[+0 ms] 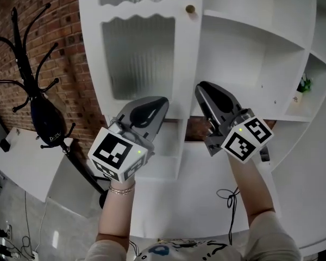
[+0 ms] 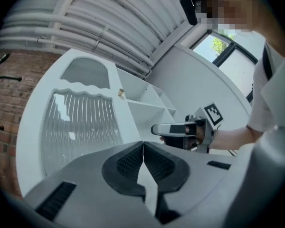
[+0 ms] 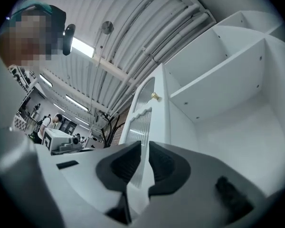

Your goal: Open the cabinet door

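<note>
The white cabinet door (image 1: 138,58) has a ribbed glass panel and a small brass knob (image 1: 190,8) on its right edge; it looks flush with the cabinet front. My left gripper (image 1: 162,99) is shut and empty, pointing up at the door's lower edge, well below the knob. My right gripper (image 1: 202,86) hangs beside it under the open shelves (image 1: 250,31), its pads a thin slit apart with nothing held. The left gripper view shows the door (image 2: 80,122), the knob (image 2: 120,93), my left gripper (image 2: 143,144) and my right gripper (image 2: 154,128). The right gripper view shows my right gripper (image 3: 145,144), the door (image 3: 142,113) and the knob (image 3: 155,97).
A black coat rack (image 1: 30,75) stands at the left against the brick wall (image 1: 49,15). Below it is a white table (image 1: 27,167). A small green plant (image 1: 303,85) sits in a right-hand shelf. A black cable (image 1: 231,197) lies on the white surface below.
</note>
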